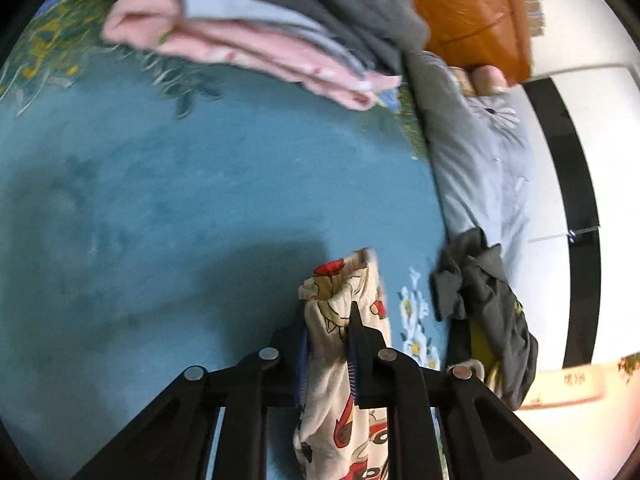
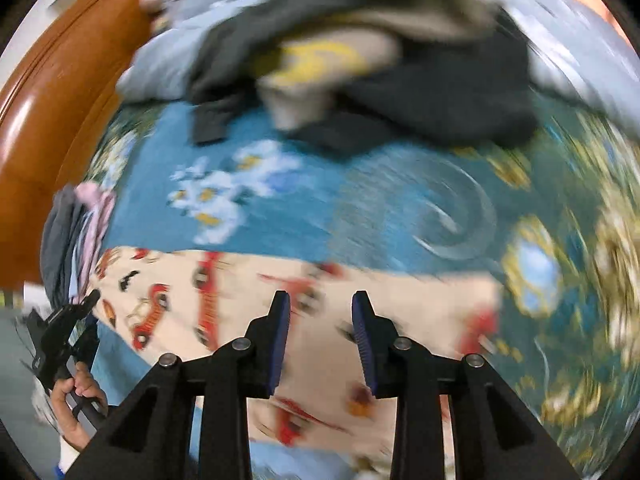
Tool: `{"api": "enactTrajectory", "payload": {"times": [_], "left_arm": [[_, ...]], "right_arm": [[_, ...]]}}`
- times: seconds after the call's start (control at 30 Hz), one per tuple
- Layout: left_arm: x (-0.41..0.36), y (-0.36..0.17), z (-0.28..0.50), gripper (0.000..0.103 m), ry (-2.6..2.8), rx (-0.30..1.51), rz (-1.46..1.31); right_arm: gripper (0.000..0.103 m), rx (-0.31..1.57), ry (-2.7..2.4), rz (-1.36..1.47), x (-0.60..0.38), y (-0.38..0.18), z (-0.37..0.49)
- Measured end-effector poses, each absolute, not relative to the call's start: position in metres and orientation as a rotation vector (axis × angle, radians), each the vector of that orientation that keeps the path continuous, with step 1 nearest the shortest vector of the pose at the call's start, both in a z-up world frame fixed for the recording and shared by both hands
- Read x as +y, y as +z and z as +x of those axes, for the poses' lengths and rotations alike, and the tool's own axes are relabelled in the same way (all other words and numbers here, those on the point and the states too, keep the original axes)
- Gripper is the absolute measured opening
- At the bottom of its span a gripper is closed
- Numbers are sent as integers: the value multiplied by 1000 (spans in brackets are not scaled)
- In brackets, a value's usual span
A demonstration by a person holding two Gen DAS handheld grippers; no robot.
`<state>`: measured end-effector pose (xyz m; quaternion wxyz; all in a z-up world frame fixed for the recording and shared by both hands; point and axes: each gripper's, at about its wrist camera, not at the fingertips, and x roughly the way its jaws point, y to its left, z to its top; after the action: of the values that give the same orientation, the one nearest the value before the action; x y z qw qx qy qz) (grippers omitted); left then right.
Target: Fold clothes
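The cartoon-print garment point(image 2: 304, 320) is spread on the bed point(image 1: 180, 200), its long axis running across. 1 end is clenched in the left hand-held gripper point(image 1: 328, 344); the right hand-held gripper point(image 2: 320, 320) is held released directly above it.

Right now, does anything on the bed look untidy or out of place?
Yes. A crumpled heap of dark grey clothes lies unfolded at the blue bedspread's edge, while the folded stack is neat. The car-print garment hangs bunched in the left gripper.
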<state>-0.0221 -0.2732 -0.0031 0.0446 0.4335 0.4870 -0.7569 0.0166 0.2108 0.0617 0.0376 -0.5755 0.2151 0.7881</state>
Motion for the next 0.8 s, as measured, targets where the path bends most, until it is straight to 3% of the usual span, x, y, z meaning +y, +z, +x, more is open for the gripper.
{"api": "enactTrajectory", "payload": {"times": [0.17, 0.33, 0.4, 0.6, 0.8], "left_arm": [[-222, 68, -13, 17, -2664, 1081, 1299], [-107, 168, 5, 17, -3139, 753, 1209], [-57, 186, 10, 18, -3259, 607, 1251], [75, 141, 29, 18, -3275, 274, 1730], [136, 80, 60, 21, -3084, 105, 2168]], "right_arm": [[33, 809, 2312, -1737, 248, 43, 56], [33, 842, 2300, -1718, 257, 37, 66], [33, 883, 2300, -1707, 259, 37, 64], [33, 848, 2358, -1625, 274, 49, 74], [33, 777, 2315, -1602, 304, 44, 100]]}}
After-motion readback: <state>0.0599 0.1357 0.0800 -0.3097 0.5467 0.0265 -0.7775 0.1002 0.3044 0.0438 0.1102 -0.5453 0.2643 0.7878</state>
